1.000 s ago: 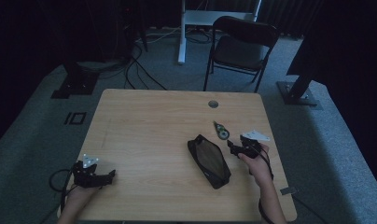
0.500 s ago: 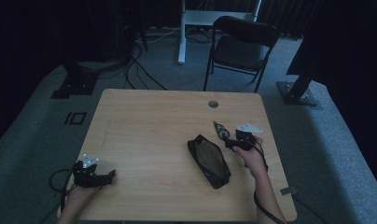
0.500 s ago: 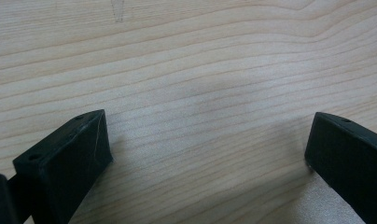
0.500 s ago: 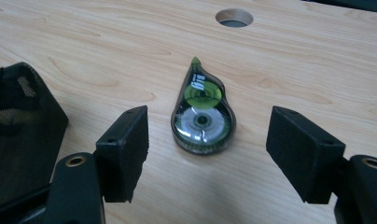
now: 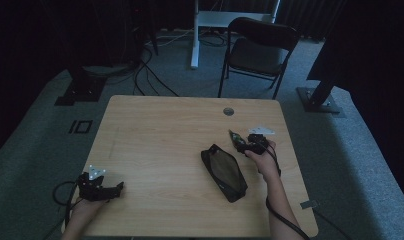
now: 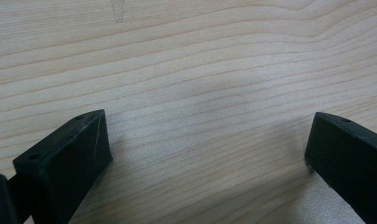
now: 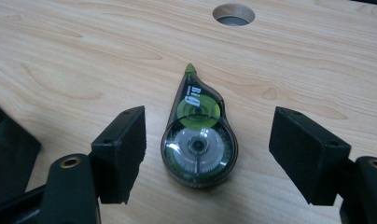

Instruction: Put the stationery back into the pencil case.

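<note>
Your right gripper [image 7: 205, 154] stands with its jaws wide apart, and they have just been opening; the small teardrop-shaped correction tape dispenser [image 7: 198, 147] of clear dark plastic with a green wheel lies flat between them, touched by neither pad. Its green tip points toward the round cable hole [image 7: 233, 13] in the light wooden table [image 5: 160, 135].

Just beside the dispenser, on the side away from the table's right edge, lies the flat black mesh pouch [image 5: 224, 172]; its corner shows at the left edge of the right gripper view. Nothing stands between your jaws and the dispenser.

From the high view, the dispenser [image 5: 235, 138] is a dark speck at the right gripper [image 5: 244, 145], between the hole and the pouch; its wheel and tip are plain in the right gripper view.

Your left gripper [image 5: 117, 187] rests well away from the pouch, at the table's near left corner. In the left gripper view, its jaws gape over bare wood, holding nothing.
</note>
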`<state>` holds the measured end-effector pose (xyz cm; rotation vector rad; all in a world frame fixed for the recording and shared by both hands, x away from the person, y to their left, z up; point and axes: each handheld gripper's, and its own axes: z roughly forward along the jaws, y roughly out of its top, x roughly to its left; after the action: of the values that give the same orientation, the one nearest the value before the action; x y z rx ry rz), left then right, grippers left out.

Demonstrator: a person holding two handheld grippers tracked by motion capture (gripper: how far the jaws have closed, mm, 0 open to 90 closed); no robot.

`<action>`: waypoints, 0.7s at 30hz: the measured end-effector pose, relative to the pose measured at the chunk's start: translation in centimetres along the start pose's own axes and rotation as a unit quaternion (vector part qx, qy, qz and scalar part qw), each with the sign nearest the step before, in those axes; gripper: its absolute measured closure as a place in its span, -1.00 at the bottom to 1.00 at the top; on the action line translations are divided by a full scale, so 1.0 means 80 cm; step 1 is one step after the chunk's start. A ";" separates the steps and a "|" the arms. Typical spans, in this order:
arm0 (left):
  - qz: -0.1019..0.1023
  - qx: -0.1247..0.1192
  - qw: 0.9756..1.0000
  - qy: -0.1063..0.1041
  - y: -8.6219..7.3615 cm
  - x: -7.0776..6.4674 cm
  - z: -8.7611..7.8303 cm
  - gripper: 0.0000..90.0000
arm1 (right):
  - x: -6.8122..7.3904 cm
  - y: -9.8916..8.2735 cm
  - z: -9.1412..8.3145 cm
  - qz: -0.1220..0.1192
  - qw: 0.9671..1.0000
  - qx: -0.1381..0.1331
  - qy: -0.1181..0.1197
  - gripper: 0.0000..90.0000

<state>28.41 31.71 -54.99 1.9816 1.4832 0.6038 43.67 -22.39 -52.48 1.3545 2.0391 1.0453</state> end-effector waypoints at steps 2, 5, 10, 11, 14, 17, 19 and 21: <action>0.000 0.000 1.000 0.000 0.000 0.000 0.000 -1.00 | 0.000 0.002 0.005 -0.001 1.000 0.004 0.000 -0.40; 0.000 0.000 1.000 0.000 0.000 0.000 0.000 -1.00 | 0.001 0.006 0.012 -0.006 1.000 0.006 0.000 -0.40; 0.000 0.000 1.000 0.000 0.000 0.000 0.000 -1.00 | 0.002 0.007 0.024 -0.012 1.000 0.010 -0.002 -0.40; 0.000 0.000 1.000 0.000 0.000 0.000 0.000 -1.00 | 0.002 0.008 0.026 -0.014 1.000 0.012 -0.003 -0.40; 0.000 0.000 1.000 0.000 0.000 0.000 0.000 -1.00 | 0.001 0.008 0.032 -0.017 1.000 0.020 -0.003 -0.40; 0.000 0.000 1.000 0.000 0.000 0.000 0.000 -1.00 | 0.000 0.008 0.038 -0.012 1.000 0.027 -0.005 -0.40; 0.000 0.000 1.000 0.000 0.000 0.000 0.000 -1.00 | 0.000 0.006 0.042 -0.007 0.999 0.036 -0.003 -0.38; 0.000 0.000 1.000 0.000 0.000 0.000 0.000 -1.00 | 0.001 0.004 0.045 -0.015 0.999 0.040 -0.003 -0.37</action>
<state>28.41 31.71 -54.99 1.9812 1.4838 0.6039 46.44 -21.02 -54.33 1.3619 2.1100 0.9543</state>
